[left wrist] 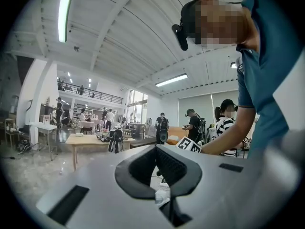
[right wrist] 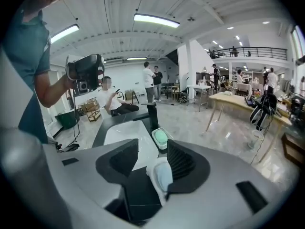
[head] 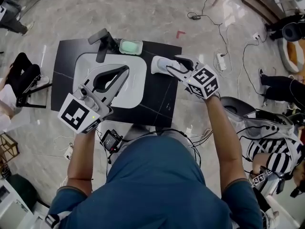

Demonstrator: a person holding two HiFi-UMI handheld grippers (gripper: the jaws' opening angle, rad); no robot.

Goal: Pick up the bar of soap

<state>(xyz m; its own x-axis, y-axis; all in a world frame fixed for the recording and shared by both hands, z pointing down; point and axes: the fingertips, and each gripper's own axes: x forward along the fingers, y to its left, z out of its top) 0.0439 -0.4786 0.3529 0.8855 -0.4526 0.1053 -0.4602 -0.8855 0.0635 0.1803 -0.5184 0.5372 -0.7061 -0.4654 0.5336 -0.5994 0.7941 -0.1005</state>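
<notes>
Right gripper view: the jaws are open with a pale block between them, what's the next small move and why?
Probably close the right gripper gently on the pale block. Its jaws stand open either side of it, and it rests on the black counter near one pad, with a gap to the other, so closing should catch it.

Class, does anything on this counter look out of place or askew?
Yes: a white, pale-blue thing stands on edge on the black counter, tipped against one pad of the open right gripper. The green soap sits neatly in its dish.
</notes>
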